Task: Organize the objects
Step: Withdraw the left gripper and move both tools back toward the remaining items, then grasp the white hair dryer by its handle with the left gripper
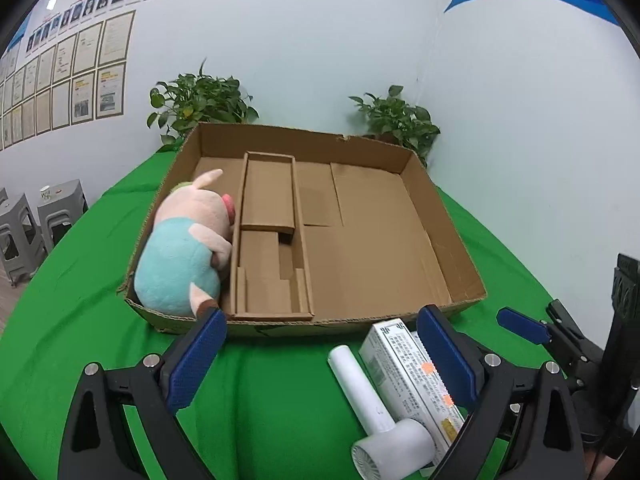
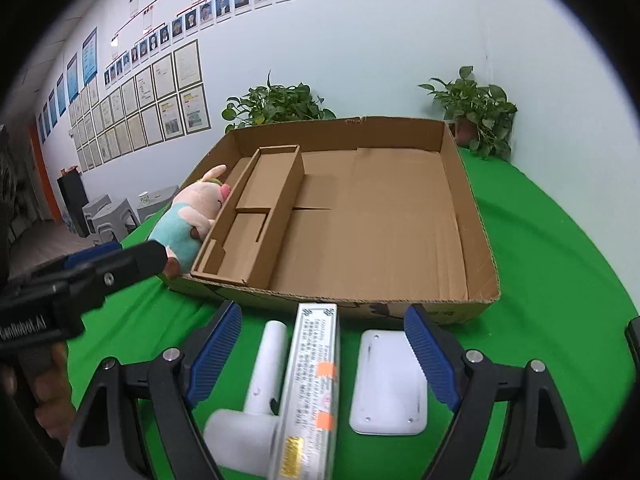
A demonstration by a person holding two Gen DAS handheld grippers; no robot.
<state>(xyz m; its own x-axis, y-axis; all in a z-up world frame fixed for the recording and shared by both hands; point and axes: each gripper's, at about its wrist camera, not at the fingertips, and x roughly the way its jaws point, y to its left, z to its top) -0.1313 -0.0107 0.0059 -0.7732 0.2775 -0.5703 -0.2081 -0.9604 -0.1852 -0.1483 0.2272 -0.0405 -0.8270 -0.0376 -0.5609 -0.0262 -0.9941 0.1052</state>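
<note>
A plush pig (image 1: 188, 248) in a blue shirt lies in the left section of a shallow cardboard tray (image 1: 460, 240); it also shows in the right wrist view (image 2: 188, 216), as does the tray (image 2: 476, 216). A narrow cardboard insert (image 1: 272, 236) stands beside the pig. In front of the tray on the green cloth lie a white hair dryer (image 1: 372, 400) (image 2: 260, 384), a long silver box (image 1: 412, 368) (image 2: 312, 384) and a flat white device (image 2: 388, 384). My left gripper (image 1: 320, 356) is open and empty just before the tray. My right gripper (image 2: 324, 356) is open above the three items.
Two potted plants (image 1: 200, 100) (image 1: 400, 120) stand behind the tray by the wall. Grey stools (image 1: 24, 228) stand off the table at the left. The right gripper shows at the right edge of the left wrist view (image 1: 540, 332).
</note>
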